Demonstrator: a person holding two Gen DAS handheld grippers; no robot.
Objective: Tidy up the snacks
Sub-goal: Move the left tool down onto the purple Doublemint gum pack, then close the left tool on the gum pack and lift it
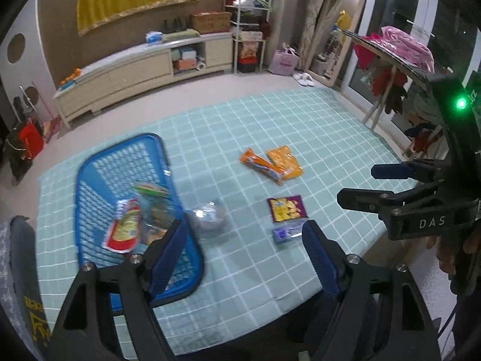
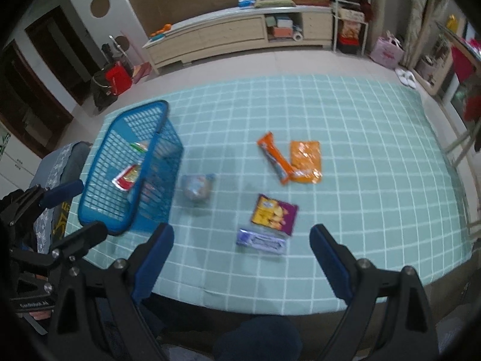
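Observation:
A blue mesh basket (image 1: 90,186) (image 2: 120,138) stands at the left of the table and holds a red-and-white packet (image 1: 123,228) (image 2: 127,176) and other snacks. On the cloth lie a clear-wrapped round snack (image 1: 210,216) (image 2: 197,188), an orange bar (image 1: 260,165) (image 2: 275,158), an orange packet (image 1: 285,162) (image 2: 305,161), a purple-yellow packet (image 1: 287,209) (image 2: 273,213) and a purple bar (image 1: 287,231) (image 2: 260,240). My left gripper (image 1: 243,255) is open and empty near the basket's front. My right gripper (image 2: 240,258) is open and empty above the table's near edge.
The table wears a light green checked cloth (image 1: 270,120) (image 2: 360,150). A long low cabinet (image 1: 135,72) (image 2: 240,30) stands against the far wall. A chair (image 2: 57,165) sits at the table's left. A clothes rack (image 1: 390,60) stands at the right.

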